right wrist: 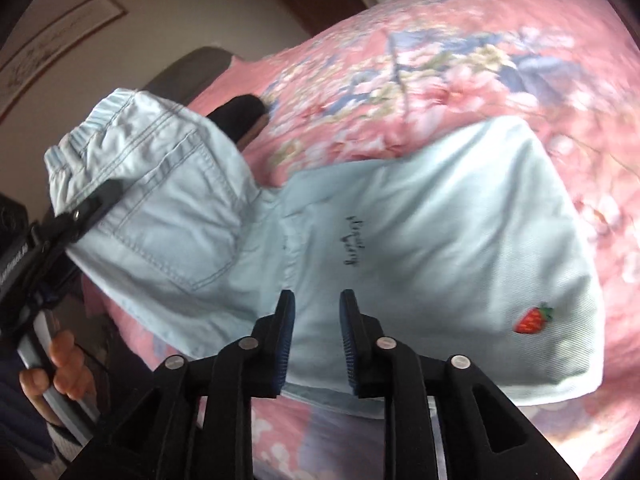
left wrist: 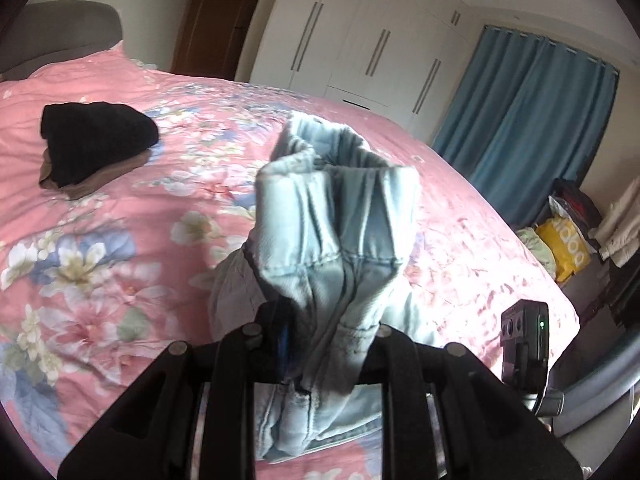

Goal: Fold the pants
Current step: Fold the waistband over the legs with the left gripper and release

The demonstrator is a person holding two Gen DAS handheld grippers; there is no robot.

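Pink floral bed (left wrist: 100,240) carries the pale denim pants (right wrist: 420,240), mid-frame. Left hand-held gripper (left wrist: 320,344) clamps the lifted waistband end; right hand-held gripper (right wrist: 316,336) hangs open above the legs, holding nothing. Risk: single-point hold lets the fold skew or slip.

Pink floral bed (left wrist: 120,248) bears pants (right wrist: 440,240), black garment (left wrist: 96,140).

- Yellow bag (left wrist: 565,246) at three o'clock beside the bed: large white letters, partly hidden, unreadable.
- Pale pants (right wrist: 400,240): small dark script, too blurred to read.
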